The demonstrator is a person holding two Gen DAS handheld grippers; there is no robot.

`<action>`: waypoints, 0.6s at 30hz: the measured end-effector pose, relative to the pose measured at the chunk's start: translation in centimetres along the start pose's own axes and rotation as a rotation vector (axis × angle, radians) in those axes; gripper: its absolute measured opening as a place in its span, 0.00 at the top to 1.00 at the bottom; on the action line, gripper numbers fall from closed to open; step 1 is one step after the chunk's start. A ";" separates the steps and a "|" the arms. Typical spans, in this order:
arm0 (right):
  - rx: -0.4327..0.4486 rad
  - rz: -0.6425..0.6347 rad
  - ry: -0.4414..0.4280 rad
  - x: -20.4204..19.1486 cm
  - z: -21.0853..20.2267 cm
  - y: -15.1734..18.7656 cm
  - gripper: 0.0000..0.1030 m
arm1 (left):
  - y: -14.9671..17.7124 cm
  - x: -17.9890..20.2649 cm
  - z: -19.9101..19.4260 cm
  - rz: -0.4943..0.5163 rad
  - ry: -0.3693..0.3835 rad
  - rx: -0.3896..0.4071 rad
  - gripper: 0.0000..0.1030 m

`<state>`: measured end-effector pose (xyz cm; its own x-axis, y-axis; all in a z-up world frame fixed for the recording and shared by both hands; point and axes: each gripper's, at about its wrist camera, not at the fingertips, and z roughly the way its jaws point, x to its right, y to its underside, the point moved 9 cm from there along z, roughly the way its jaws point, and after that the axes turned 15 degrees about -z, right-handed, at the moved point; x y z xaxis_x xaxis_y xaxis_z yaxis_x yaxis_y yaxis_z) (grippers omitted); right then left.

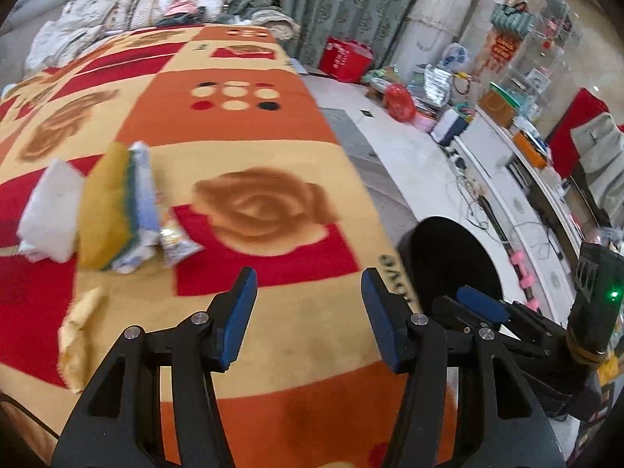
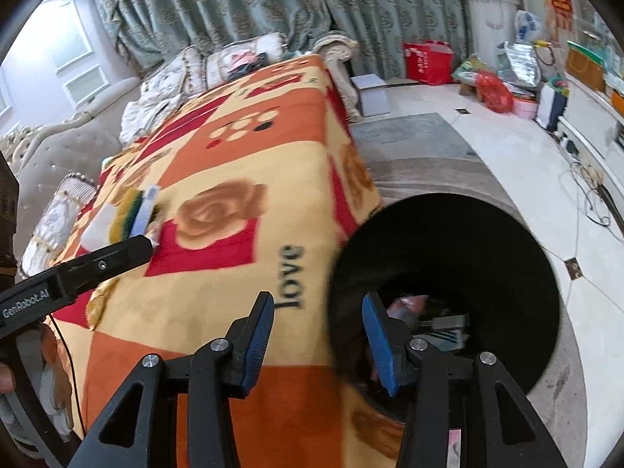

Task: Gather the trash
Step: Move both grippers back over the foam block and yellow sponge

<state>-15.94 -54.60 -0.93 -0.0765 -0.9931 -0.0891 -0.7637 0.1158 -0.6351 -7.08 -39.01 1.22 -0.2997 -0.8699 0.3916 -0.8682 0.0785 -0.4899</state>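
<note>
On the patterned blanket (image 1: 273, 156), several pieces of trash lie in a row at the left: a white foam block (image 1: 50, 210), a yellow-green sponge (image 1: 107, 206), a blue-white wrapper (image 1: 142, 199) and a small snack packet (image 1: 177, 240). My left gripper (image 1: 310, 284) hangs open and empty above the blanket, to the right of and nearer than the pile. A black bin (image 2: 448, 241) stands on the floor at the blanket's right edge, with some rubbish inside. Over that edge and the bin's rim, my right gripper (image 2: 318, 308) is open with nothing between its pads.
A sofa (image 2: 58, 148) with cushions runs along the left and back. On the tiled floor stand a red bag (image 2: 427, 60), several bags and boxes, and a white low cabinet (image 1: 507, 179) with cables and a pink dumbbell (image 1: 524, 273) in front of it.
</note>
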 end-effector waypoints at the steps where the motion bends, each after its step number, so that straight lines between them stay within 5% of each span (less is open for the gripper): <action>1: -0.001 -0.008 -0.009 -0.8 0.3 -0.2 0.54 | 0.0 -0.7 -0.3 -0.008 -0.008 0.005 0.48; 18: -0.030 -0.154 -0.147 -11.7 5.2 -4.6 0.43 | -5.2 -17.9 -5.8 -0.228 -0.163 0.100 0.48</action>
<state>-8.18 -43.43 -1.01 0.1348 -0.9853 -0.1050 -0.7779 -0.0396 -0.6271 0.52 -21.01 1.32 -0.0267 -0.9271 0.3740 -0.8604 -0.1691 -0.4808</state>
